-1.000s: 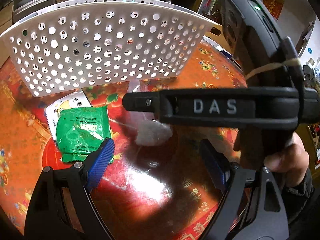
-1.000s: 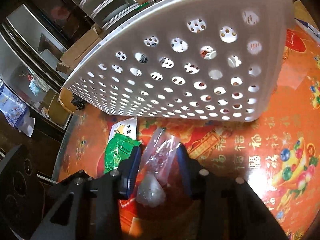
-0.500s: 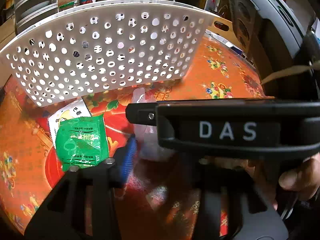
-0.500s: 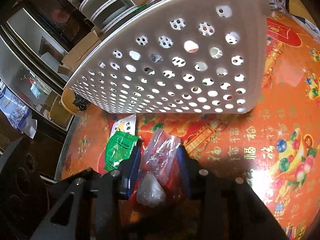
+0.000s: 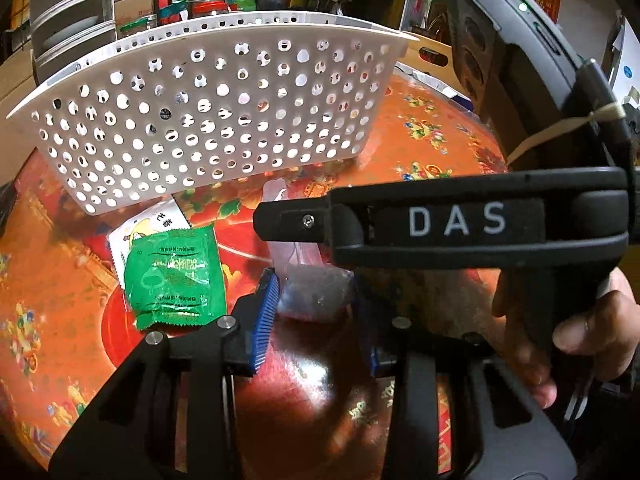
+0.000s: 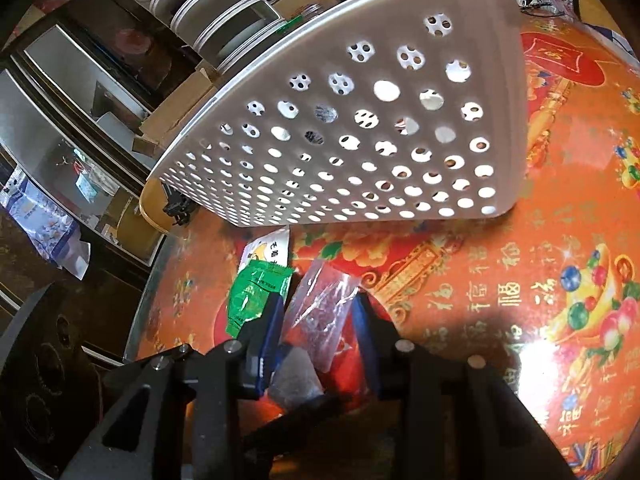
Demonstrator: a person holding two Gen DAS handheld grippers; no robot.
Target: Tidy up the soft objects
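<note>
A clear plastic bag point(image 5: 310, 288) with whitish filling lies on the red-orange table. My left gripper point(image 5: 316, 308) has its blue pads on both sides of the bag's lower part. My right gripper point(image 6: 318, 328) straddles the same bag point(image 6: 320, 312), pads close against its sides; its black body point(image 5: 460, 220) crosses the left wrist view. A green packet point(image 5: 174, 278) lies left of the bag on a white sachet point(image 5: 150, 224); both show in the right wrist view, the green packet point(image 6: 256, 292) and the sachet point(image 6: 268, 248). A white perforated basket point(image 5: 208, 120) stands behind.
The basket point(image 6: 360, 140) is tipped toward me at the table's far side. Stacked trays point(image 5: 72, 12), boxes and packets crowd the background. The table point(image 6: 540, 280) with its orange patterned cover stretches to the right. A hand point(image 5: 580, 328) holds the right gripper.
My left gripper has narrowed around the clear bag, from wide open to pads at its sides. Both grippers moved slightly nearer the basket. The right gripper stays around the bag.
</note>
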